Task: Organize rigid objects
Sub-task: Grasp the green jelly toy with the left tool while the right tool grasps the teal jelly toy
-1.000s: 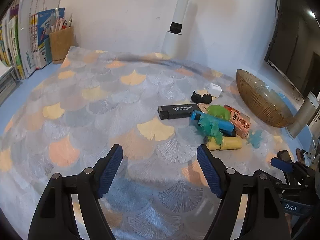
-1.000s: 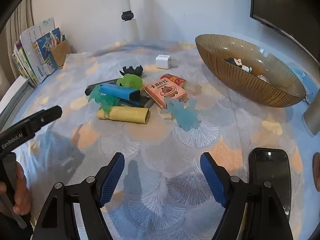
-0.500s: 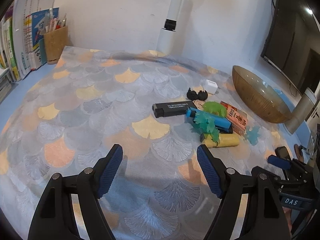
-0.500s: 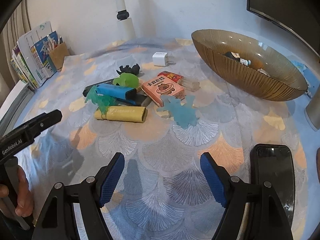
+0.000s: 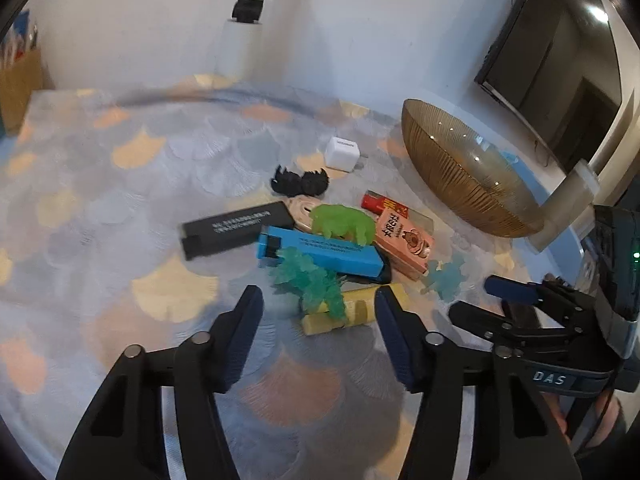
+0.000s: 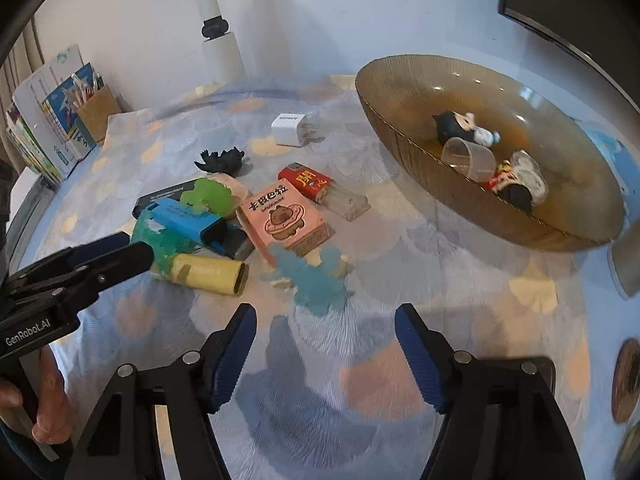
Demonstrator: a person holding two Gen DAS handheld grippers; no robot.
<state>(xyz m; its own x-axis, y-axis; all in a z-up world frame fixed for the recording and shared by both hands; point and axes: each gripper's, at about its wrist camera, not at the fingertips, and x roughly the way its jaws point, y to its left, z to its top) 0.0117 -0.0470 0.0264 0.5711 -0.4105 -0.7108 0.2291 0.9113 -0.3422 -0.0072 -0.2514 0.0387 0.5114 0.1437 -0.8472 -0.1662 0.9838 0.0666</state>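
A pile of small objects lies on the patterned cloth (image 5: pixel 160 184). My left gripper (image 5: pixel 318 304) hovers just short of a teal dinosaur toy (image 5: pixel 312 280) that rests on a yellow tube (image 5: pixel 356 310). Its jaws are closing, and no pad touches either one. My right gripper (image 6: pixel 324 320) is also closing, and a light blue toy (image 6: pixel 312 280) lies just beyond its tips, untouched. Behind these lie a blue box (image 5: pixel 320 252), a black box (image 5: pixel 236 228), a green toy (image 5: pixel 344 222) and a pink box (image 6: pixel 284 220). The brown bowl (image 6: pixel 400 120) on the right holds figurines and a clear cup.
A red lighter (image 6: pixel 308 180), a black toy (image 6: pixel 222 160) and a white charger (image 6: pixel 288 128) lie further back. Books and a pen holder (image 6: pixel 96 108) stand at the back left, beside a white post (image 6: pixel 220 48). A monitor (image 5: pixel 552 60) hangs at the right.
Both grippers have moved forward to the pile, and their jaws have narrowed. The left gripper has also swung to the right, so the teal toy now sits just ahead of its tips.
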